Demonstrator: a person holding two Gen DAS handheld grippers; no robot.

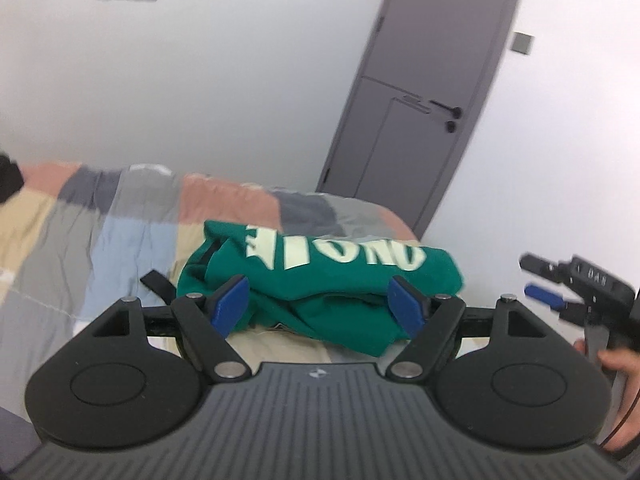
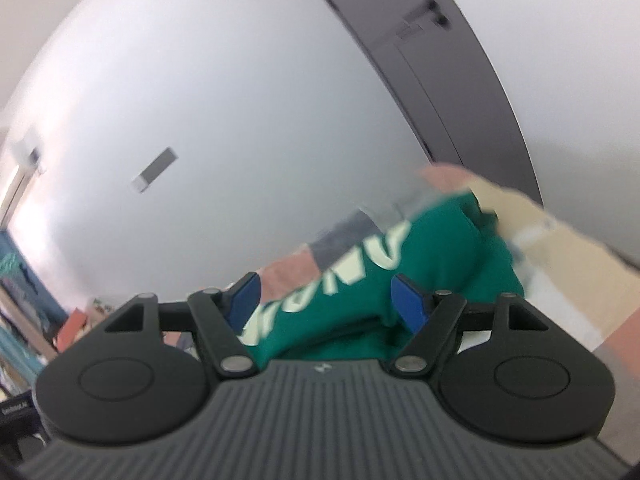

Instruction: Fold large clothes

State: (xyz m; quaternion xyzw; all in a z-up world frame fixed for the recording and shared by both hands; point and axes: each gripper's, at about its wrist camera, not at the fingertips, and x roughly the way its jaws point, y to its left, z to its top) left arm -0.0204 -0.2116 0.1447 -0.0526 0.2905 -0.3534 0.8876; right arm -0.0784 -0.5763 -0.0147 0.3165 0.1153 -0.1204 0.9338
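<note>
While the folded green sweatshirt (image 1: 320, 292) lies on the bed (image 1: 100, 248), left tongs (image 1: 320, 306) and right tongs (image 2: 326, 304) gape apart, holding nothing.

green garment (image 2: 432, 264) blurred, hand (image 1: 618, 364) cut off

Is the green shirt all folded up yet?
Almost, it seems. The green shirt lies in a folded bundle on the patchwork quilt, its white letters on top. Nothing is in hand: the left gripper and right gripper both have open jaws, clear of the cloth. Its near edge looks lumpy, so smoothing may remain.
</note>
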